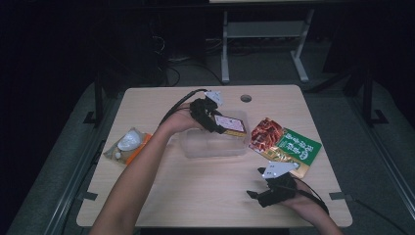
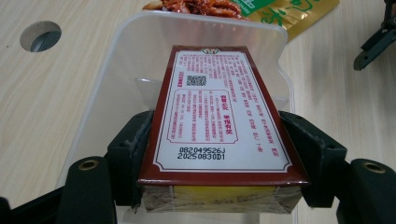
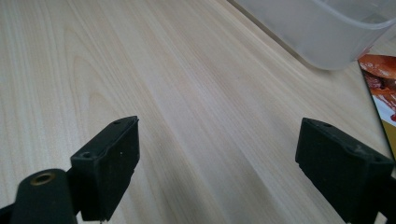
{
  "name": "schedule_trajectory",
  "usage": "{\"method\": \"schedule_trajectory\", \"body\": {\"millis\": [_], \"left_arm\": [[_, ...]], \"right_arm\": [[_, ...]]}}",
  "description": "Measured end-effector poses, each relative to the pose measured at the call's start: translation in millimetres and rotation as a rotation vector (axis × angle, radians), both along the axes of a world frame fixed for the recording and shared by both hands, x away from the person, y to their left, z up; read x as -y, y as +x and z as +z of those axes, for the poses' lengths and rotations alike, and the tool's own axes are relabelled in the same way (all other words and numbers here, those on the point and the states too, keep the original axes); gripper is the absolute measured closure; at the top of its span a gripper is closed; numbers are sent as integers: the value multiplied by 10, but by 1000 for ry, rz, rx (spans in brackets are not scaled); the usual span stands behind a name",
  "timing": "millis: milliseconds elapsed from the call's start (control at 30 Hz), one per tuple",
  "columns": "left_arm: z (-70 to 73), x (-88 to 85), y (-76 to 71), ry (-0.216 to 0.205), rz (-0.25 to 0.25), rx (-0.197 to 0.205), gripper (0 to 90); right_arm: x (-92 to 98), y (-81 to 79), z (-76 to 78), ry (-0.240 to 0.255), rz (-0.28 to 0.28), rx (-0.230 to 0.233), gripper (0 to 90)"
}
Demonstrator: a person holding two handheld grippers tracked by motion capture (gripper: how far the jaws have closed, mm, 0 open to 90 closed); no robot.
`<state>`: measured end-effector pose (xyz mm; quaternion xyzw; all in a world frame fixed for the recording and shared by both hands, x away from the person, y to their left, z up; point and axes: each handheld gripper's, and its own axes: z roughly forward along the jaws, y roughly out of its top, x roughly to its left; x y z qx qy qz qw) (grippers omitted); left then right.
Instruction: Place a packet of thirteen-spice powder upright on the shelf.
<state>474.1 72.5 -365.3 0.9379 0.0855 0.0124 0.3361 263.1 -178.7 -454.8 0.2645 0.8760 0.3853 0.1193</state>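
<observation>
A dark red box (image 2: 217,116) with a white printed label and a yellow front edge sits between the jaws of my left gripper (image 2: 219,154), whose pads press on both its long sides. The box (image 1: 230,124) hangs over the open clear plastic tub (image 1: 215,144) in the middle of the table, tub wall (image 2: 121,70) right behind it. My left gripper (image 1: 211,119) reaches in from the left above the tub. My right gripper (image 3: 217,168) stands open over bare wood, nothing between its jaws. It (image 1: 264,195) rests near the table's front right edge.
A red and green snack bag (image 1: 284,145) lies right of the tub; its top edge (image 2: 243,7) shows beyond the tub. A packet with a white piece (image 1: 128,144) lies at the table's left edge. A round cable hole (image 1: 246,98) sits at the back.
</observation>
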Motion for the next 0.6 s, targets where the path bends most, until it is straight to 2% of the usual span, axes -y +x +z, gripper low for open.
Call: {"method": "schedule_trajectory", "body": {"millis": [333, 500, 600], "left_arm": [[37, 57, 41, -33, 6, -3, 310], [105, 95, 62, -40, 0, 12, 309], [140, 115, 67, -64, 1, 20, 308]], "right_arm": [[2, -2, 1, 4, 3, -2, 134], [2, -4, 2, 5, 5, -2, 134], [-2, -4, -1, 5, 7, -4, 134]]}}
